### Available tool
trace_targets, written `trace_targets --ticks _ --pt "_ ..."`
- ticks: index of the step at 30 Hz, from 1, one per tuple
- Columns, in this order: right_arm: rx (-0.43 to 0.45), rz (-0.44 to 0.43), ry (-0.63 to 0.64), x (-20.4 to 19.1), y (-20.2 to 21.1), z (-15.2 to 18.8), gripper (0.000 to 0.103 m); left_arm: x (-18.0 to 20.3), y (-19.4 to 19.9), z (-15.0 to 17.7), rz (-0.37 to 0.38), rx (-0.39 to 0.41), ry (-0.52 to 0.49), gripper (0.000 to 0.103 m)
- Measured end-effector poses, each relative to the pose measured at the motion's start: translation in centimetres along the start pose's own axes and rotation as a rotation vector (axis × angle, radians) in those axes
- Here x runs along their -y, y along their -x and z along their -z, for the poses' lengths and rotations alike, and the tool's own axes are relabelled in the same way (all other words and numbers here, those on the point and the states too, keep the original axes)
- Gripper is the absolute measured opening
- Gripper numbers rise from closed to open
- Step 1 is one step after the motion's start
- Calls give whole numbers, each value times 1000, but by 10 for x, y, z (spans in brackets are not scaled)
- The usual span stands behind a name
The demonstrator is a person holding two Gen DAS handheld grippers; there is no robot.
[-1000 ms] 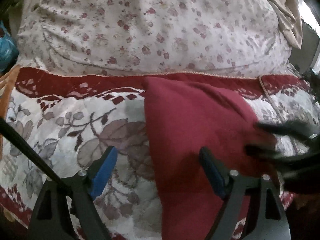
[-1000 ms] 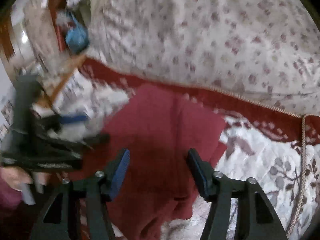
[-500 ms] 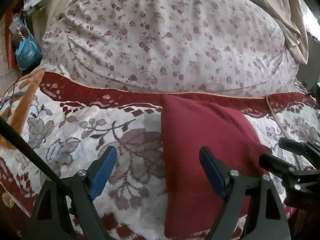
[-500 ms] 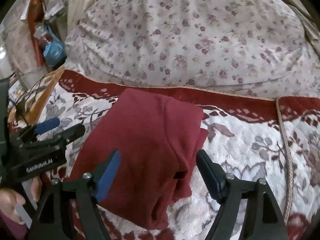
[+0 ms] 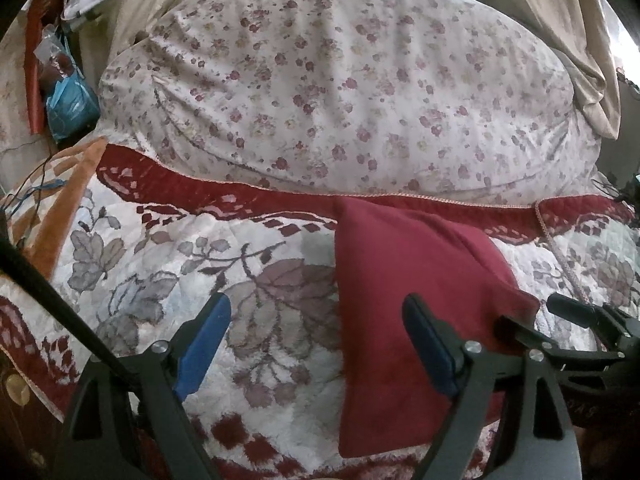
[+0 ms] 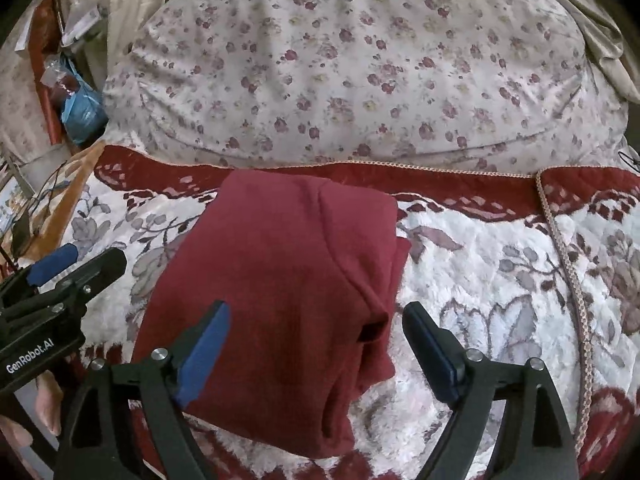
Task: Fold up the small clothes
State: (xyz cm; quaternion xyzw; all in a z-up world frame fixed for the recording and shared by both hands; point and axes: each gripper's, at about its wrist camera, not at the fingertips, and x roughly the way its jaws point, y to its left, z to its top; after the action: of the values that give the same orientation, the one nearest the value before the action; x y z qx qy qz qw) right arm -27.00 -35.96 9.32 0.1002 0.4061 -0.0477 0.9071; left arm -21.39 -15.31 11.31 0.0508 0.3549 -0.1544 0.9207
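Here, a folded dark red garment lay flat on the leaf-patterned blanket, its far edge touching the blanket's red border, just short of the flowered cushion. Above the blanket, the left gripper and right gripper both hung spread wide, grasping nothing.

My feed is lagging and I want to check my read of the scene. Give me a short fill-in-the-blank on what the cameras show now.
1. The folded garment is dark ____.
2. Both the left claw and the right claw are ____, gripping nothing.
3. The garment lies on a ____-patterned blanket.
4. Behind the blanket sits a big flowered ____.

Missing words: red; open; leaf; pillow
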Motion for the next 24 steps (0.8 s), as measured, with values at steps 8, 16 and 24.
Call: trace_targets --ticks 8,16,24 --pt "-22 -3 -11 -3 -10 2 93 -3 -1 2 2 0 13 87" --pt "-20 -4 -37 0 -13 0 94 -5 -5 3 7 -5 18 87" --pt "-36 -5 -38 0 -20 1 94 -3 -10 5 7 -12 7 87"
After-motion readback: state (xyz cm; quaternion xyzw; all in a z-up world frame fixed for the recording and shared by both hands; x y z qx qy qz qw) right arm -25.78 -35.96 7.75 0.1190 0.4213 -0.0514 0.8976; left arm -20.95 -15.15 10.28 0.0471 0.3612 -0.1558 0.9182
